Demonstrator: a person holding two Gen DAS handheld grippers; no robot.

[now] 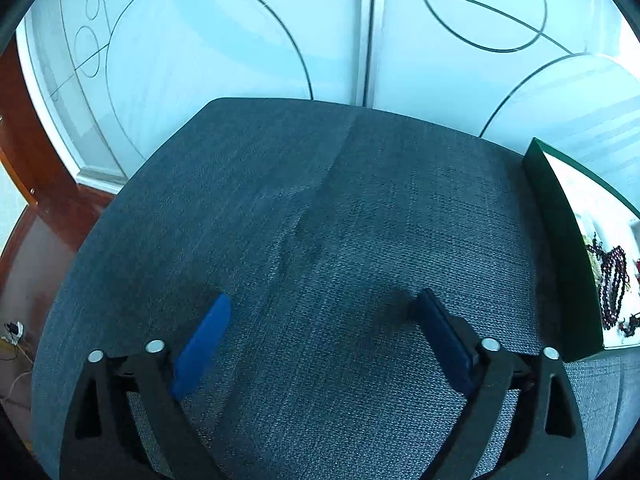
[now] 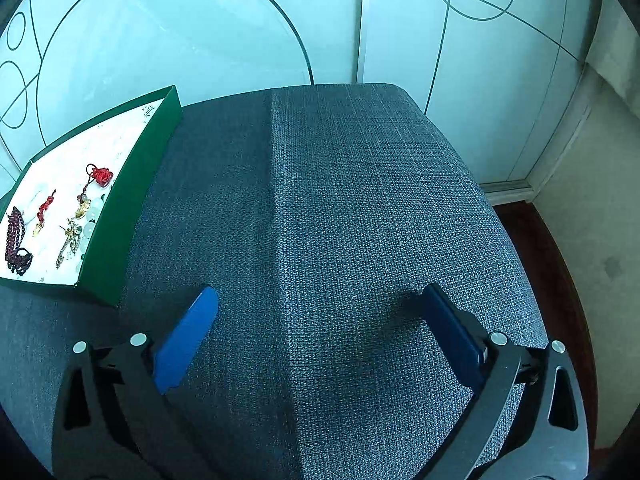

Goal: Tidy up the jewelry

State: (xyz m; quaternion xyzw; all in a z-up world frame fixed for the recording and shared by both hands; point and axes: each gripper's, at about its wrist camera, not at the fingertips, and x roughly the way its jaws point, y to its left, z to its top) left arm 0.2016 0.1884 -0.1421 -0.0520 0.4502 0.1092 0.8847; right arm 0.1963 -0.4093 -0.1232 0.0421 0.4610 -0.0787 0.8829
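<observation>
A green box (image 2: 120, 208) with a white lining holds the jewelry: a dark red bead bracelet (image 2: 16, 240), a red knotted cord (image 2: 100, 175), a small red charm (image 2: 46, 204) and gold pieces with pale beads (image 2: 78, 224). In the right wrist view it sits at the left, beyond my right gripper (image 2: 322, 296), which stands open over bare fabric. In the left wrist view the same green box (image 1: 560, 240) shows at the right edge with the dark bead bracelet (image 1: 614, 284) inside. My left gripper (image 1: 324, 300) is open with nothing between its blue fingers (image 1: 204, 344).
Both grippers hover over a blue-grey woven fabric surface (image 2: 360, 208) with a seam down its middle. Frosted glass panels (image 1: 240, 40) with curved lines stand behind it. Reddish wood floor (image 2: 560, 260) lies beyond the right edge, and cables (image 1: 14, 332) lie on the floor at the left.
</observation>
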